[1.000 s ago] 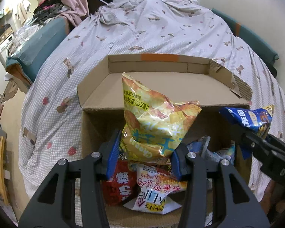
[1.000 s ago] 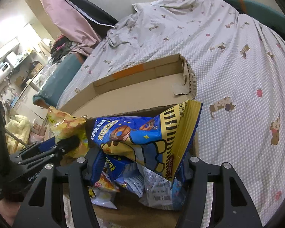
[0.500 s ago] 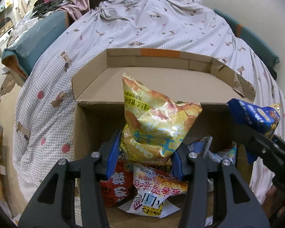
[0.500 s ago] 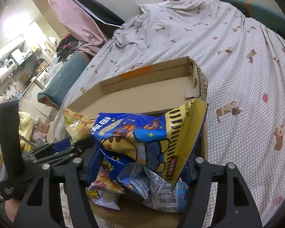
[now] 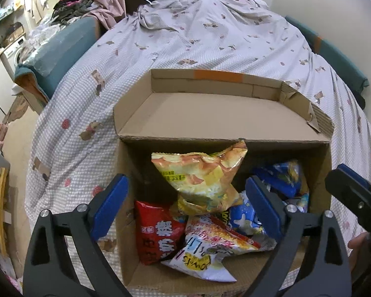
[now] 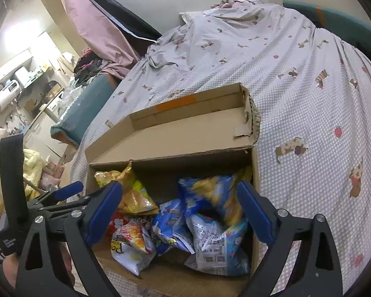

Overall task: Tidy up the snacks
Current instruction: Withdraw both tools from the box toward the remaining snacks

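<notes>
An open cardboard box point(image 5: 222, 109) stands on the bed and holds several snack bags. My left gripper point(image 5: 185, 203) is open above the box's near left part. The yellow chip bag point(image 5: 202, 180) lies loose in the box beyond its fingers, on a red bag point(image 5: 158, 232) and a white-orange bag point(image 5: 210, 245). My right gripper point(image 6: 180, 210) is open above the box's point(image 6: 175, 133) right part. The blue-yellow doughnut bag point(image 6: 215, 195) lies loose in the box, blurred, among blue-white bags point(image 6: 220, 245). The yellow bag point(image 6: 133, 195) shows at the box's left.
The box's lid flap point(image 5: 210, 113) lies open toward the far side. The bed is covered by a patterned grey-white sheet point(image 5: 210, 37). A teal bed edge point(image 5: 54, 57) and cluttered room point(image 6: 24, 86) lie to the left. The right gripper's finger point(image 5: 353, 198) shows in the left wrist view.
Both grippers opened. The yellow chip bag and the blue doughnut bag dropped from the fingers into the box. Both grippers pulled up and back slightly.
</notes>
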The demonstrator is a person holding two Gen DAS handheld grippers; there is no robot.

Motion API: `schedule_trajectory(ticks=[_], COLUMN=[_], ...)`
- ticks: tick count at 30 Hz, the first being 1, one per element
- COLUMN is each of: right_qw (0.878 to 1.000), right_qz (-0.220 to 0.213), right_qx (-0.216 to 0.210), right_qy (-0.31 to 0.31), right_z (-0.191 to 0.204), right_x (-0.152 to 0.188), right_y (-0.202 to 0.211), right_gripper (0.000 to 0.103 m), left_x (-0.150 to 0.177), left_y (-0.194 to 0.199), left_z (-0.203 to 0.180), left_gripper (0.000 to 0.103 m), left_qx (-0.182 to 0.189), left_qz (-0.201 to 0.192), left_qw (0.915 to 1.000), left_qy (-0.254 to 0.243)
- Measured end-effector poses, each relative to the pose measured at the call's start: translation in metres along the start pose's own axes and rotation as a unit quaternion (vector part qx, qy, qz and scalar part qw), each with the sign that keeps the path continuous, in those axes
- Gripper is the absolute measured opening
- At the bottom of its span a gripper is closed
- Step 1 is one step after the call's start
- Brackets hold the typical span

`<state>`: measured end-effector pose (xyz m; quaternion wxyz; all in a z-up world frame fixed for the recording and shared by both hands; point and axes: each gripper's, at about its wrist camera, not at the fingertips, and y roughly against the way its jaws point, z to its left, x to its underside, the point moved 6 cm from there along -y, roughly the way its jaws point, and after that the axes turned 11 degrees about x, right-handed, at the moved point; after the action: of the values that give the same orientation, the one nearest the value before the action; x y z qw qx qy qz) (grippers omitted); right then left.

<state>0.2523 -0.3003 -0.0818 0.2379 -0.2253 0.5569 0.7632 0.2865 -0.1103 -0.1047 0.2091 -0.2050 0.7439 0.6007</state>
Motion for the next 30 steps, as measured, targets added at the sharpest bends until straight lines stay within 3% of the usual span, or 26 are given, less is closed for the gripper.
schedule_trajectory(ticks=[13,19,23,30], right_qw=[1.0,1.0,1.0,1.0], right_qz=[-0.008,-0.01,-0.016,-0.028], right_qx=[-0.008,-0.005,-0.005,0.005], right_qy=[0.013,0.009,-0.003,0.01], right_z=[0.006,0.002,0.0,-0.001], right_x=[0.003,0.012,0.02,0.036], right_y=[0.014,0.028,0.043,0.064], right_gripper=[0.096,0.096,0.096,0.096], left_x=[0.006,0.008,0.019,0.045], left_y=[0.027,0.06,0.076,0.096], left_z=[-0.003,0.005,0.014,0.019], left_gripper=[0.094,0.094,0.094,0.097], left_qx=[-0.006,-0.002,0.008,0.01], left_qz=[-0.015,-0.064,-0.071,-0.078], left_qw=[0.9998,0.9979,0.9974,0.9969], left_qy=[-0.008,-0.012,0.004,-0.009])
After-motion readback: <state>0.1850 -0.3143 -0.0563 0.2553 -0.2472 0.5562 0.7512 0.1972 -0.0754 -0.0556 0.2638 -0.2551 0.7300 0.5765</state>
